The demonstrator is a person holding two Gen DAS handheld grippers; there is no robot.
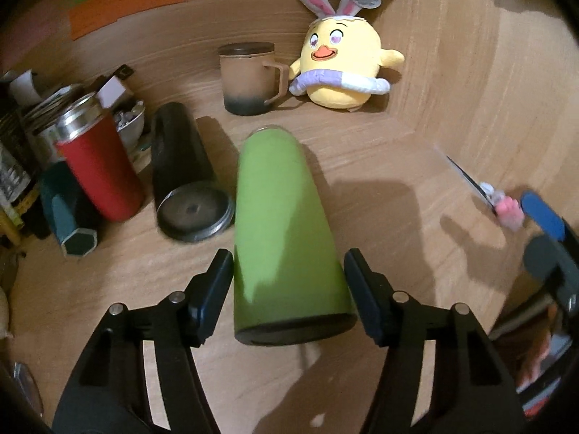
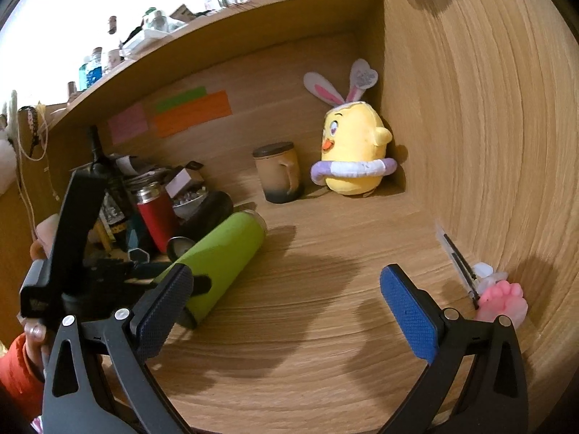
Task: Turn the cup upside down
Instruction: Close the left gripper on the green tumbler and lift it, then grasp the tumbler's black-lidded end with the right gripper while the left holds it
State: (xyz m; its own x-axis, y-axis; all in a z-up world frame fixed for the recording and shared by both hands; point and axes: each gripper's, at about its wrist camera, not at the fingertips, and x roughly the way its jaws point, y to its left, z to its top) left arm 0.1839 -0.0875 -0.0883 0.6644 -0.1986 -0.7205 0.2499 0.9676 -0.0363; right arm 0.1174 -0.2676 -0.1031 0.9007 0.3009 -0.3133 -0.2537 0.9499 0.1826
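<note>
A green cup (image 1: 282, 238) is held tilted between my left gripper's (image 1: 287, 271) two fingers, its dark base toward the camera and its open rim pointing away. The fingers press on both sides of its lower half. In the right wrist view the green cup (image 2: 220, 256) hangs slanted just above the wooden desk (image 2: 325, 307), with the left gripper on its near end. My right gripper (image 2: 286, 296) is open and empty, to the right of the cup and above the desk.
A black tumbler (image 1: 181, 177) lies on its side left of the green cup. A red tumbler (image 1: 97, 162) and clutter stand further left. A brown lidded mug (image 1: 248, 77) and a yellow plush chick (image 1: 342, 61) sit at the back. A pink-ended pen (image 1: 485, 195) lies at the right wall.
</note>
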